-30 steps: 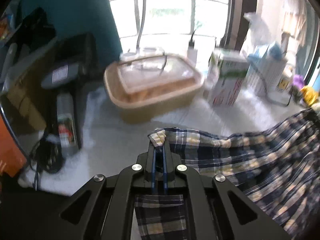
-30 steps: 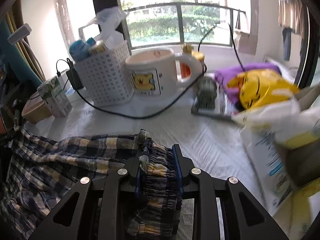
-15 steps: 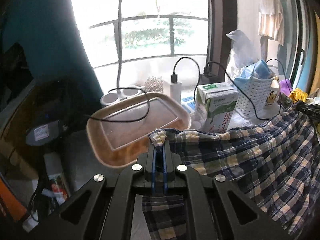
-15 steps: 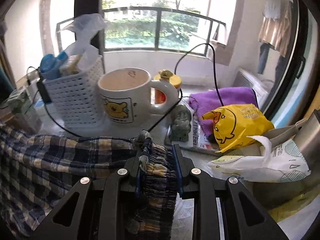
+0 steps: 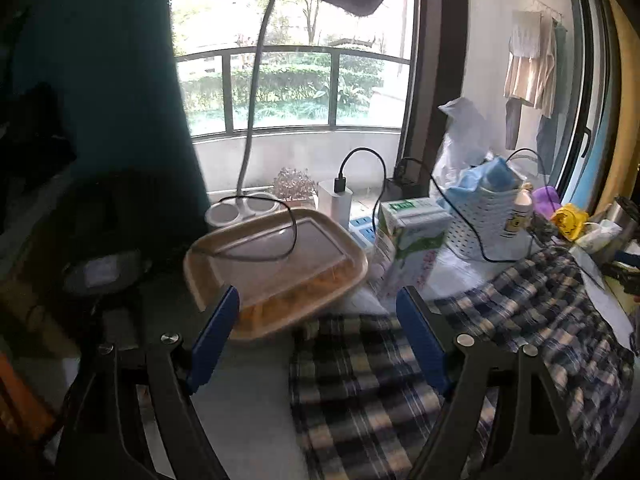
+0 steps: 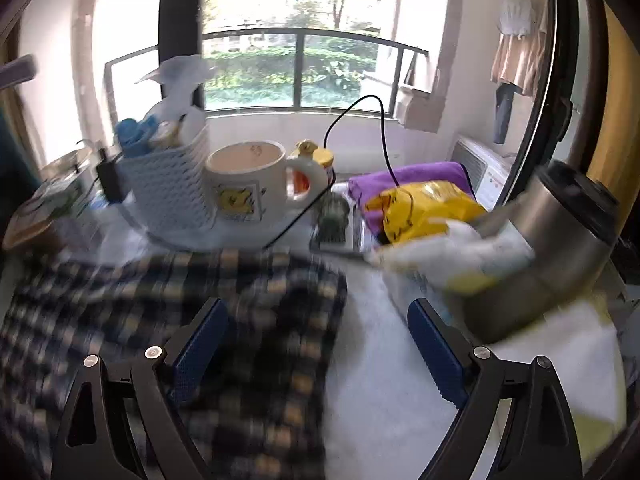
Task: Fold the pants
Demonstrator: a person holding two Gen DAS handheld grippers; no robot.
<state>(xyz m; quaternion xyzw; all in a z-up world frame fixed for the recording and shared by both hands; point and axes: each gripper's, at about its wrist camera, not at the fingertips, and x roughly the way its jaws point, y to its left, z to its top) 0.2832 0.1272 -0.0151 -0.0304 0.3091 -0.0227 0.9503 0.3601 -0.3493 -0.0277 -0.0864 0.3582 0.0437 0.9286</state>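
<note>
Both grippers, left [image 5: 318,330] and right [image 6: 318,340], gape empty over pants [image 5: 400,380]; far mug [image 6: 250,188] and cables risk snagging.

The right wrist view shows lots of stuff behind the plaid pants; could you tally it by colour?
White: 2, mug and basket
Purple: 1, towel
Yellow: 1, duck bag
Silver: 1, steel flask
Total: 5
The plaid pants lie flat; both claws, left and right, are open.
</note>
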